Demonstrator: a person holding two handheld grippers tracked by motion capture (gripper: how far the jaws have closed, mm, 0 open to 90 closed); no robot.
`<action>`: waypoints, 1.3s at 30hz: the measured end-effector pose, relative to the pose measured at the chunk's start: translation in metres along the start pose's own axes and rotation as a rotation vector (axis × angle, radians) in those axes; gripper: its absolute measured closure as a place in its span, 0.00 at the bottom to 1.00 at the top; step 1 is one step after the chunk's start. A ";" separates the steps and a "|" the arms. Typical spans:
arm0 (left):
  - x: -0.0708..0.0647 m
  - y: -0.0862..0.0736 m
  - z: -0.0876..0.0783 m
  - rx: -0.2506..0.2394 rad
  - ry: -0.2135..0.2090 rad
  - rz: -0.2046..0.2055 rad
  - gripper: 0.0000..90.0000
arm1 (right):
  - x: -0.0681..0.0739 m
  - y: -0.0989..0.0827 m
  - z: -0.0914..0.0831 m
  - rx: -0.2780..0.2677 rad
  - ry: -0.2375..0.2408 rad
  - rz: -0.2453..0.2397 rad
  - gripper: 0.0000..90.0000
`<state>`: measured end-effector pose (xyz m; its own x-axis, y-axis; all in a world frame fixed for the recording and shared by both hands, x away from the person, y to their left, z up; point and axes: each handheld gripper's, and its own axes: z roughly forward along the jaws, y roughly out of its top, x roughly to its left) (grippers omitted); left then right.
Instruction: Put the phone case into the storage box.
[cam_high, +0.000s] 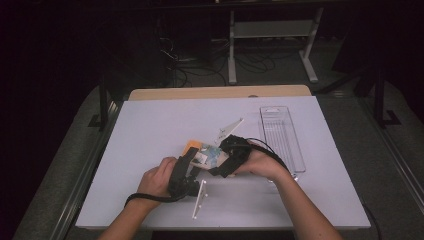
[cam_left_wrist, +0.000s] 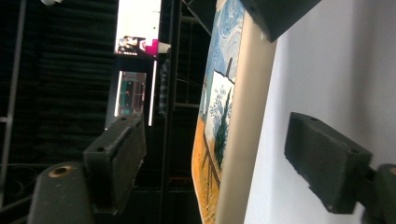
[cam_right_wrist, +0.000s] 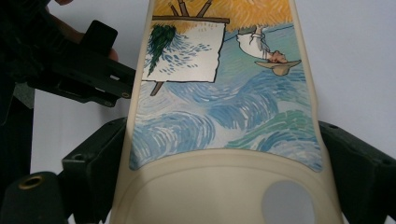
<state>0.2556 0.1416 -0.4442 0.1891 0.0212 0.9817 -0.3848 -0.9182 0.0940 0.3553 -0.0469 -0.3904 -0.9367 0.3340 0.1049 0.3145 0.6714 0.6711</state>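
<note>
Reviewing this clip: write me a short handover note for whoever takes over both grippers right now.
Right gripper: shut on the painted phone case, jaws on its two long edges at the camera-cutout end.
Left gripper: open, one jaw on either side of the case's other end, pads not touching it.
Things: the case is held above the middle of the white table; a clear plastic tray lies to the right, apart from it.
Done: case gripped by the right gripper.
Left: probably close the left gripper on the case; where the case goes next cannot be told.
</note>
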 end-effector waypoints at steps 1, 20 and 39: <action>0.000 0.000 0.000 -0.001 0.004 0.004 0.30 | 0.000 -0.001 0.000 0.003 -0.005 0.006 0.11; -0.006 0.006 0.000 -0.003 0.016 0.085 0.53 | 0.001 0.000 0.000 0.001 -0.003 0.013 0.11; -0.003 0.010 -0.001 0.009 0.007 0.099 0.71 | 0.002 0.000 0.002 -0.002 0.000 0.012 0.11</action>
<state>0.2503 0.1332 -0.4465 0.1444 -0.0675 0.9872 -0.3929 -0.9196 -0.0054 0.3542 -0.0445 -0.3917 -0.9330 0.3416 0.1129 0.3250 0.6659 0.6715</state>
